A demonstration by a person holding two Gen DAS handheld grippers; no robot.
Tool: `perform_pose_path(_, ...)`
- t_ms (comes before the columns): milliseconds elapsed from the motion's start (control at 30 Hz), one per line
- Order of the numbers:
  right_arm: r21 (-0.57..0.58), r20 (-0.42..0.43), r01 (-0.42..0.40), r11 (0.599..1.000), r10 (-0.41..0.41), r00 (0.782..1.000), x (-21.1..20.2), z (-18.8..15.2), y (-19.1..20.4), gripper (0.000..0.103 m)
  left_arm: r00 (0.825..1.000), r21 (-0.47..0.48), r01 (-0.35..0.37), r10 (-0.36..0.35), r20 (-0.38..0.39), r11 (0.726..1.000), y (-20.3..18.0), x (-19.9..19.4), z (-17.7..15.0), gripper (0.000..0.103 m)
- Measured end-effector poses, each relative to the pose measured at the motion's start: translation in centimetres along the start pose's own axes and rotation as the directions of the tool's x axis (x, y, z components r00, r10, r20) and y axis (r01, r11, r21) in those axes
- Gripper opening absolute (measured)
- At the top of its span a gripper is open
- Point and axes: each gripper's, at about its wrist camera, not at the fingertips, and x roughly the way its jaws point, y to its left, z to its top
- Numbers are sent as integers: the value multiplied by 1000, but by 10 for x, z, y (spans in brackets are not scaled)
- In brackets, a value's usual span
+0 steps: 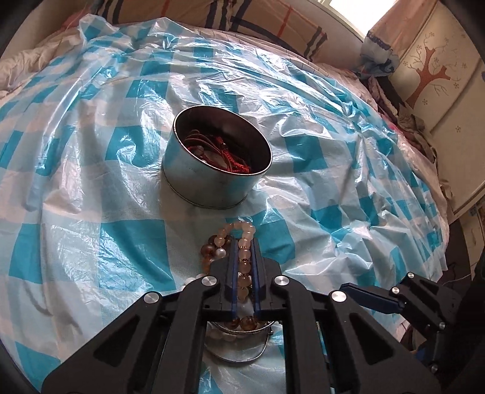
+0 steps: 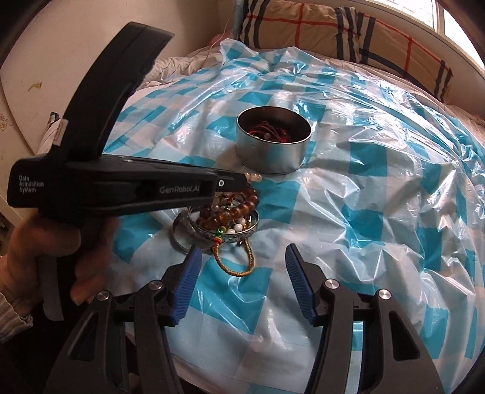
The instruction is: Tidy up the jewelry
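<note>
Black left gripper (image 1: pixel 243 242) and right gripper (image 2: pixel 242 257), blue ribbed pads, silver screws.

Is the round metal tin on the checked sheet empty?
No. The round metal tin stands upright, lidless, with red cords and beads inside.

A bed (image 2: pixel 188 65) carries everything, spread with a crinkled plastic sheet (image 2: pixel 379 169) checked in blue and white (its glossy folds catch the window light). On the sheet stands a round metal tin (image 2: pixel 272 157), open, with red cords and beads inside; near it, toward the cameras, sits a shallow metal dish (image 2: pixel 239 235) heaped with bead bracelets (image 2: pixel 236 209), a gold braided cord (image 2: pixel 239 266) trailing onto the sheet. Plaid pillows (image 2: pixel 306 27) lie at the bed's far edge.
</note>
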Motion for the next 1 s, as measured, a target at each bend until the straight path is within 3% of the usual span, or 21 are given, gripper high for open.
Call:
perform_pose_path(133, -38, -53, -15, 999, 13, 999, 16, 4, 2, 53, 999, -16, 0, 0, 40, 1000, 3, -8, 1, 7)
perform_pose_path(167, -44, -61, -20, 999, 18, 998, 19, 4, 2, 48, 999, -20, 3, -2, 49, 1000, 4, -10, 1, 7)
perform_pose_path(233, -44, -78, -27, 999, 24, 997, 24, 5, -3, 23, 998, -31, 8, -6, 67, 999, 6, -14, 2, 7)
perform_pose_path(300, -26, -78, -39, 999, 37, 996, 24, 5, -7, 13, 996, -48, 16, -12, 85, 999, 9, -18, 4, 7)
perform_pose_path(533, 153, 29, -187, 970, 184, 982, -2, -4, -31, 6, 990, -75, 38, -27, 142, 996, 16, -31, 5, 7)
perform_pose_path(733, 240, 144, -302, 923, 274, 951, -28, -11, -44, 5, 986, -85, 42, -28, 164, 996, 18, -38, 3, 7)
perform_pose_path(800, 188, 140, -251, 949, 227, 964, -33, -7, -36, 6, 986, -89, 42, -27, 162, 995, 19, -38, 3, 7)
perform_pose_path(867, 145, 89, -215, 966, 204, 975, -27, -2, -27, 35, 987, -87, 40, -26, 161, 995, 19, -38, 3, 7)
perform_pose_path(900, 105, 89, -172, 979, 163, 983, -25, 0, -20, 60, 986, -86, 39, -25, 162, 996, 19, -38, 2, 7)
perform_pose_path(967, 23, 49, -133, 991, 132, 990, -15, 5, -8, 60, 987, -82, 36, -22, 162, 996, 18, -38, 2, 7)
perform_pose_path(1000, -13, 23, -116, 993, 116, 993, -7, 6, -4, 50, 987, -81, 35, -21, 162, 996, 18, -38, 2, 7)
